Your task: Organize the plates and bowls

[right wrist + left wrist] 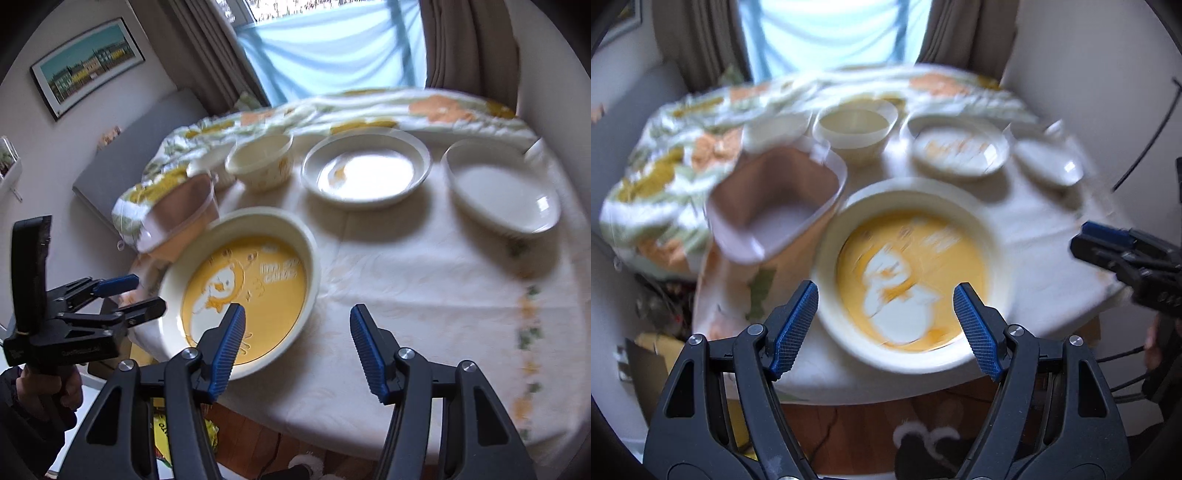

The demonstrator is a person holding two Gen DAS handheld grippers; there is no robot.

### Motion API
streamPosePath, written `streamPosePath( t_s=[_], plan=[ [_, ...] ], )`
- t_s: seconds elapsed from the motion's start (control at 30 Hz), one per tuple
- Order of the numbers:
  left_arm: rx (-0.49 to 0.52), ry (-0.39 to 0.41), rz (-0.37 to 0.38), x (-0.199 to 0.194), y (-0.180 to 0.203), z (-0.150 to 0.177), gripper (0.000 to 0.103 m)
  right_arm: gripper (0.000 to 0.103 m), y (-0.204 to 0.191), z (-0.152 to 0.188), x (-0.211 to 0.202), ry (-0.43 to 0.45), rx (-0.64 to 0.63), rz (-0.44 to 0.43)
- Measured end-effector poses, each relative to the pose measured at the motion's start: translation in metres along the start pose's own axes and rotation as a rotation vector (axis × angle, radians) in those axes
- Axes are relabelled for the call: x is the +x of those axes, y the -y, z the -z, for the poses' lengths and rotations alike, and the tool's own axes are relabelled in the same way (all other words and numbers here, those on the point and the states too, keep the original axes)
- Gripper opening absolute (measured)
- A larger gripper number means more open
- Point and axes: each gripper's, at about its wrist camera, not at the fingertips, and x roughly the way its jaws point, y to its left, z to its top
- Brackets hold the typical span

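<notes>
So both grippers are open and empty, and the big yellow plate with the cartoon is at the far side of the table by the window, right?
Not quite. The yellow plate sits at the near edge of the table, just ahead of the left gripper, as the left wrist view shows. The rest holds: the left gripper and the right gripper are both open and empty.
</notes>
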Motion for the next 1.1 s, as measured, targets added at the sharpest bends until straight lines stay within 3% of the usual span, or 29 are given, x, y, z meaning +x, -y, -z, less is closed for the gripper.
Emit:
streamPosePath(
  t_s=[0.03, 0.1, 0.13, 0.17, 0.3, 0.43, 0.53, 0.73, 0.83, 0.93, 1.0, 1.1],
  plan=[
    [0.007, 0.030, 0.010, -0.013, 0.011, -0.007, 0.076, 0.055, 0.002, -0.002, -0.012, 0.017, 0.000, 0.010],
    [0.017, 0.099, 0.036, -0.038, 0.034, -0.023, 0.103, 0.077, 0.008, -0.007, -0.038, 0.052, 0.009, 0.043],
    [0.027, 0.138, 0.051, -0.048, 0.045, -0.032, 0.103, 0.102, 0.013, -0.009, -0.052, 0.077, 0.014, 0.047],
    [0.047, 0.171, 0.077, -0.057, 0.057, -0.040, 0.103, 0.103, 0.019, -0.011, -0.065, 0.099, 0.020, 0.055],
    [0.140, 0.197, 0.125, -0.061, 0.097, -0.080, 0.103, 0.103, 0.039, -0.019, -0.107, 0.152, 0.026, 0.089],
    [0.223, 0.170, 0.212, -0.044, 0.137, -0.129, 0.103, 0.103, 0.064, -0.029, -0.128, 0.139, 0.051, 0.132],
    [0.275, 0.137, 0.282, -0.023, 0.158, -0.165, 0.103, 0.103, 0.086, -0.037, -0.139, 0.187, 0.126, 0.144],
    [0.351, -0.036, 0.386, 0.065, 0.196, -0.233, 0.103, 0.103, 0.136, -0.052, -0.122, 0.161, 0.287, 0.141],
    [0.401, -0.116, 0.399, 0.117, 0.208, -0.253, 0.102, 0.103, 0.164, -0.055, -0.098, 0.135, 0.393, 0.153],
    [0.455, -0.202, 0.394, 0.178, 0.220, -0.268, 0.092, 0.103, 0.189, -0.055, -0.068, 0.107, 0.492, 0.147],
    [0.470, -0.259, 0.407, 0.215, 0.223, -0.272, 0.080, 0.096, 0.204, -0.055, -0.050, 0.086, 0.554, 0.149],
    [0.489, -0.335, 0.424, 0.268, 0.225, -0.273, 0.068, 0.077, 0.225, -0.055, -0.014, 0.049, 0.654, 0.139]
  ],
)
